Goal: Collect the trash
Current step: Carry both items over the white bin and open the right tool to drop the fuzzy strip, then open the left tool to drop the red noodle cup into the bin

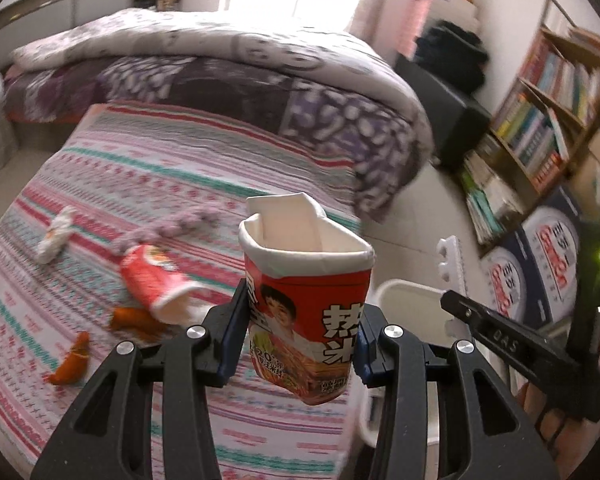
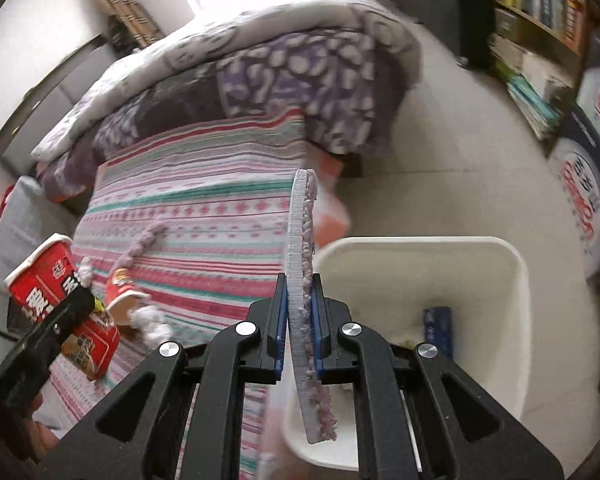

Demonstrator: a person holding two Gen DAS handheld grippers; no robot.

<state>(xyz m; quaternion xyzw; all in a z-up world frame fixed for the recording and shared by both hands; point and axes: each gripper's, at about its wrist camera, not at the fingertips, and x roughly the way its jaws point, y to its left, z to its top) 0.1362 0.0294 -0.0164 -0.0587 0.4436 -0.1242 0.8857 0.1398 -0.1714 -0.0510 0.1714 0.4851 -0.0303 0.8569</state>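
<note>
My left gripper (image 1: 303,304) is shut on a squashed red instant-noodle cup (image 1: 312,272), held upright above the striped bed sheet (image 1: 220,168). The same cup (image 2: 40,276) shows at the left edge of the right wrist view. My right gripper (image 2: 300,284) is shut on a flat white strip with a lavender fuzzy face (image 2: 300,216), held on edge over the near rim of a white bin (image 2: 516,280). On the sheet lie a second red cup (image 1: 152,280), a crumpled white wrapper (image 1: 56,236), a lavender fuzzy strip (image 1: 172,228) and orange scraps (image 1: 72,364).
A folded purple quilt (image 1: 260,80) covers the far half of the bed. A blue packet (image 2: 438,328) lies inside the bin. A bookshelf (image 1: 540,128) and printed boxes (image 1: 540,272) line the right wall, with pale floor (image 2: 440,152) between them and the bed.
</note>
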